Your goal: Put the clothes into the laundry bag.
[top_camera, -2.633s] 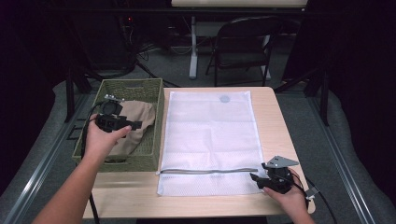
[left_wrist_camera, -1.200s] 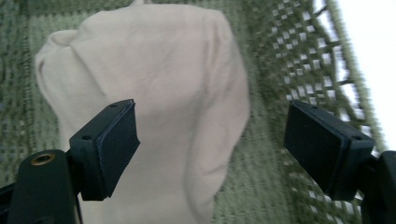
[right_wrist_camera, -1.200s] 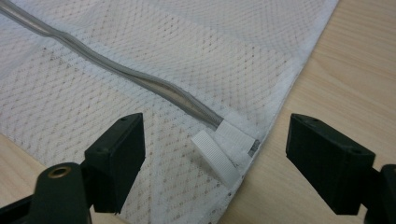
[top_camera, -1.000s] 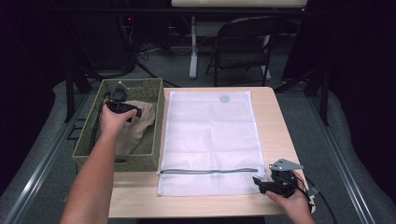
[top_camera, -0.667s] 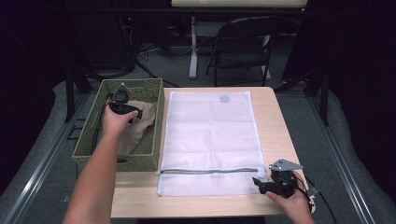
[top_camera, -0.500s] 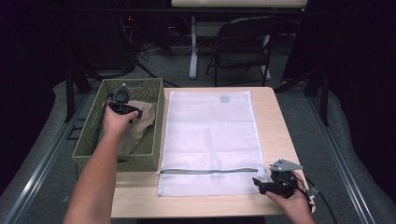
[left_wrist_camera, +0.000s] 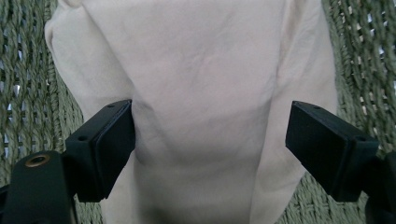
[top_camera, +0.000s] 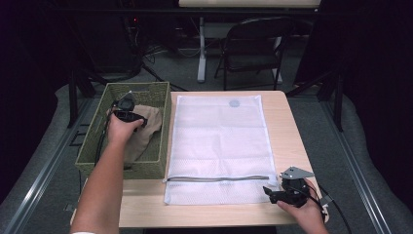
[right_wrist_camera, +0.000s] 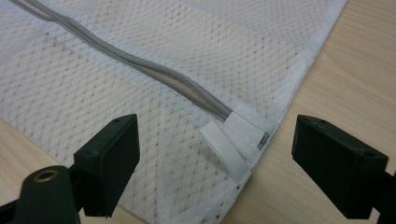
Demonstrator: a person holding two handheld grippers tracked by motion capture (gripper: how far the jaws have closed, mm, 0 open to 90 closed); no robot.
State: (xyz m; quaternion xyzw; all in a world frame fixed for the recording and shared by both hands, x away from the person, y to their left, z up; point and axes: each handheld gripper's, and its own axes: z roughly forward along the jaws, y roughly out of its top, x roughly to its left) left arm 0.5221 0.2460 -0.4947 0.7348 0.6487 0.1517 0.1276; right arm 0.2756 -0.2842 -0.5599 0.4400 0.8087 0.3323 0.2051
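High view overlooks table (top_camera: 287, 136); tongs cameras close over cloth (left_wrist_camera: 205, 93), mesh bag (right_wrist_camera: 140, 93).

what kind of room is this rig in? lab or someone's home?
Most likely a lab or studio. A bare wooden table stands on grey carpet, with a folding chair behind it, loose cables on the floor, and dark curtained surroundings. Nothing domestic beyond the props.

Crumpled beige cloth (left_wrist_camera: 205, 93) in basket (top_camera: 92, 151); flat, seemingly zipped mesh bag (top_camera: 219, 141) alongside.
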